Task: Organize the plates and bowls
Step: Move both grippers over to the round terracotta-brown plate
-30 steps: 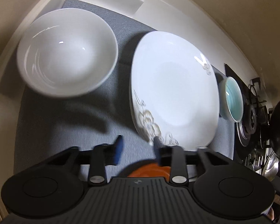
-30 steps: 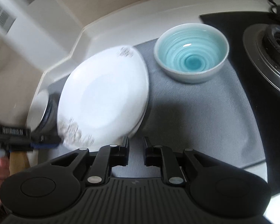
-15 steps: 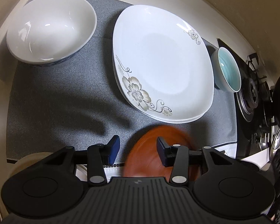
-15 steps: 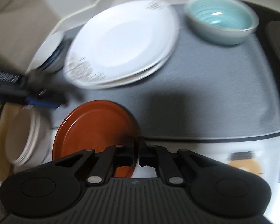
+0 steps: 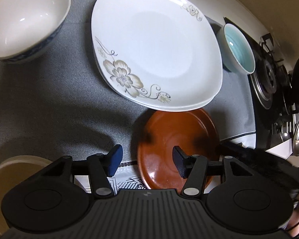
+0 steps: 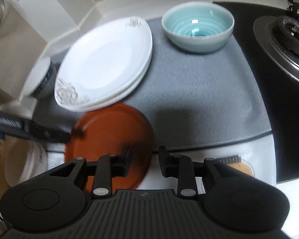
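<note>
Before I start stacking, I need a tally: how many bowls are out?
2 for sure: a white bowl at the mat's far left corner, and a teal bowl at its far right, beside the floral plates. The cream dish near the left fingers is partly hidden and unclear.

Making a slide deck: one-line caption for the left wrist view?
Open left gripper hovering over a brown plate, beside stacked floral plates on a gray mat.

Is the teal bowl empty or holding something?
Empty: the teal bowl stands upright on the grey mat, its ringed glaze bare.
</note>
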